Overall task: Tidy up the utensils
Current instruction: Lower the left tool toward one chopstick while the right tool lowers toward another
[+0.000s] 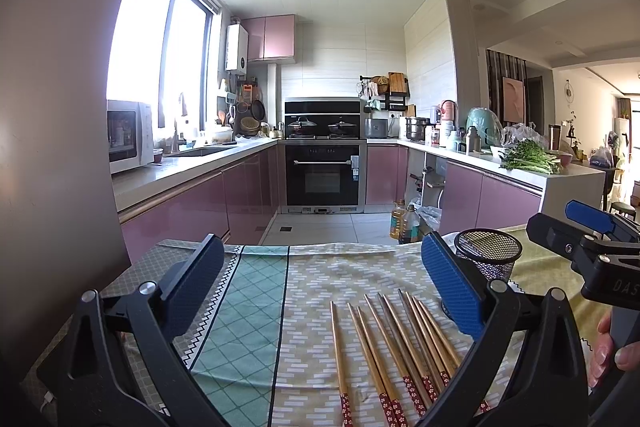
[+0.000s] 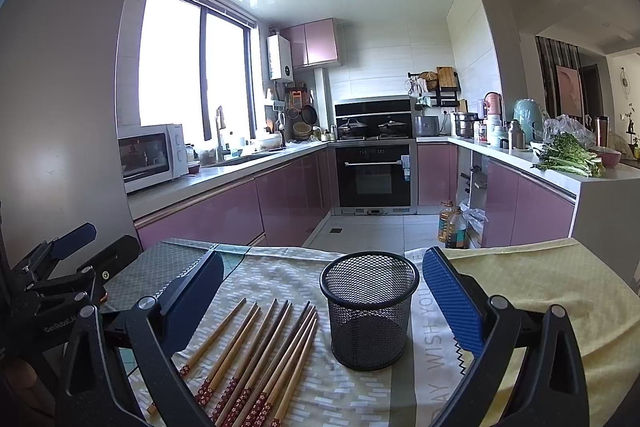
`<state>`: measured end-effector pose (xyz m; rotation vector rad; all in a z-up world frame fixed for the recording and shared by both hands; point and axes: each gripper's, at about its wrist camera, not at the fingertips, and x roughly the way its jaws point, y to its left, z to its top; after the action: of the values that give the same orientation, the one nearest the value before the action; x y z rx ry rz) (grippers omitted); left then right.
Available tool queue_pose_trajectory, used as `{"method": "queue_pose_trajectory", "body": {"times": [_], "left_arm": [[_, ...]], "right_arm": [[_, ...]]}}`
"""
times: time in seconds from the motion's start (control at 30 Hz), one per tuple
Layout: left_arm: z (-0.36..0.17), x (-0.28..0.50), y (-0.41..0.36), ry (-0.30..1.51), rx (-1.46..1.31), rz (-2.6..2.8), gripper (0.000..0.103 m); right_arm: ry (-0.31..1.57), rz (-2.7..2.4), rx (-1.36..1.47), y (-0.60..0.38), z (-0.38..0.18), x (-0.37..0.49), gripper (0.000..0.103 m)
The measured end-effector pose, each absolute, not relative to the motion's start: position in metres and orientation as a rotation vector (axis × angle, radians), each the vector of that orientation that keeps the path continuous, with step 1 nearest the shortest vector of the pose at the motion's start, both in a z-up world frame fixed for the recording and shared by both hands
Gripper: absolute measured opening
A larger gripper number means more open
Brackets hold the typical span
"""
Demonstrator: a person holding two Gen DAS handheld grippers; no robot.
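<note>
Several wooden chopsticks (image 1: 394, 347) with red patterned ends lie side by side on the patterned tablecloth (image 1: 320, 287). A black mesh holder (image 2: 369, 311) stands upright and empty to their right. My left gripper (image 1: 322, 279) hovers open above the cloth, its right finger over the chopsticks. My right gripper (image 2: 322, 287) is open too, with the chopsticks (image 2: 256, 355) and the mesh holder between its fingers in view. In the left wrist view the mesh holder (image 1: 488, 255) and the right gripper (image 1: 588, 239) appear at the right.
A yellow cloth (image 2: 540, 287) covers the table's right part. The table's far edge (image 2: 280, 249) drops to the kitchen floor, with oil bottles (image 2: 452, 225) beyond. Pink cabinets, a black oven (image 2: 374, 175) and countertops ring the room. A hand (image 1: 608, 351) holds the right gripper.
</note>
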<state>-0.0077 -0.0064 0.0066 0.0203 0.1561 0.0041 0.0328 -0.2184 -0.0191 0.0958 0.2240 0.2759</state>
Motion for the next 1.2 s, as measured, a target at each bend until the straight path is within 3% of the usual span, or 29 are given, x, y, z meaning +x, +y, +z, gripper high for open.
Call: {"method": "queue_pose_trajectory", "body": {"times": [0.7,0.97,1.2], "left_arm": [[0.000,-0.007,-0.008,0.168,0.026,0.001,0.097],[-0.014,0.013,-0.002,0.300,0.049,-0.053,0.097],[-0.037,0.041,0.003,0.489,0.084,-0.125,0.097]], "right_arm": [[0.244,0.296,0.098,-0.218,-0.021,0.036,0.096],[0.364,0.394,0.042,-0.204,-0.034,0.043,0.094],[0.594,0.458,0.007,-0.183,-0.066,0.068,0.075]]}}
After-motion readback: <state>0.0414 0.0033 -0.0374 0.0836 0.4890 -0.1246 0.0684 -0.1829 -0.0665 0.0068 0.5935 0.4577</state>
